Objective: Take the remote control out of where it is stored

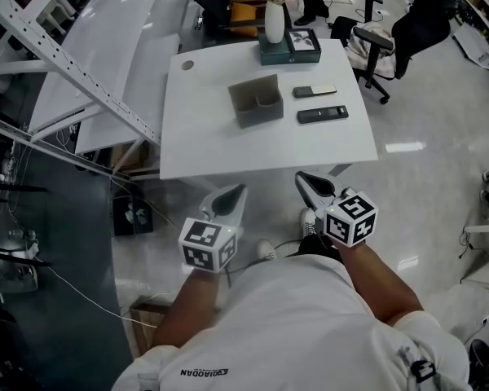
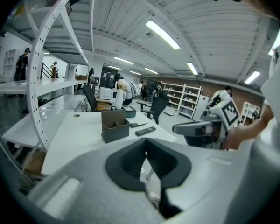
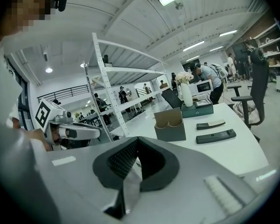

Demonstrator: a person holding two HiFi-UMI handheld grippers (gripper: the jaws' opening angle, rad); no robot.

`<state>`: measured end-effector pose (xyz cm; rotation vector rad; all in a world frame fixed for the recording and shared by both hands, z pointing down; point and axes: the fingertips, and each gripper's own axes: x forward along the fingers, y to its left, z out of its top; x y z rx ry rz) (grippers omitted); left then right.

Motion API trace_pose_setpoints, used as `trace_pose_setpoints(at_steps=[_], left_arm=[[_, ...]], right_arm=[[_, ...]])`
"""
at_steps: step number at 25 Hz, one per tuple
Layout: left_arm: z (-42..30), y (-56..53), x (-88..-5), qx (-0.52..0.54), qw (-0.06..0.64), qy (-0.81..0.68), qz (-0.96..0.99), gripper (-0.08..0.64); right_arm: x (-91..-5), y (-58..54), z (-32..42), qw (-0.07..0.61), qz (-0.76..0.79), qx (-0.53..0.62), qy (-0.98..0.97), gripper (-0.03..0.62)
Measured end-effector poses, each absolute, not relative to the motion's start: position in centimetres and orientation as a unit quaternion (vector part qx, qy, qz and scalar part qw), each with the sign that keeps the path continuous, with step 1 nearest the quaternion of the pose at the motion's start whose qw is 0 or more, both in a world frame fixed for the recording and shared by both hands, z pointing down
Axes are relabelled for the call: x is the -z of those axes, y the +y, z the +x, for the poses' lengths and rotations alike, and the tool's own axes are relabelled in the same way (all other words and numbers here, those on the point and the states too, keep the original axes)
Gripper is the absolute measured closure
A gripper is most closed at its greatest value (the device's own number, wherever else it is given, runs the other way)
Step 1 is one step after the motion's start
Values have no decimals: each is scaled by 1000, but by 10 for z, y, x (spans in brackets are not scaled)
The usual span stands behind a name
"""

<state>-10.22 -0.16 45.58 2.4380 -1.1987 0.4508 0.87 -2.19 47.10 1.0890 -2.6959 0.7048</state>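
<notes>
A grey two-compartment holder [image 1: 256, 100] stands in the middle of the white table [image 1: 204, 145]; nothing sticks out of it. Right of it lie a black remote [image 1: 322, 115] and, behind that, a second remote with a light face [image 1: 314, 91]. Both grippers hover off the table's near edge, close to the person's body. My left gripper [image 1: 232, 192] is shut and empty. My right gripper [image 1: 303, 177] is also shut with nothing in it. The left gripper view shows the holder [image 2: 115, 126] and black remote [image 2: 145, 131] ahead; the right gripper view shows the holder [image 3: 170, 123] and remote [image 3: 216, 136].
A white vase with flowers [image 1: 275, 15] and a teal box [image 1: 289, 47] stand at the table's far edge. A white shelf rack [image 1: 65, 63] runs along the left. An office chair [image 1: 375, 43] is at the far right. A cardboard box [image 1: 151, 316] sits on the floor.
</notes>
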Motion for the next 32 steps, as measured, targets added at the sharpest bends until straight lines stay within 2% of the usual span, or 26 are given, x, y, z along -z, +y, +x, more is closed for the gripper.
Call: trace_pose_setpoints(at_steps=[32], left_arm=[[-103,10,-455,-163,184,-427,870,557]], right_arm=[[-474,-10,6,84,363,-225,-900,588]])
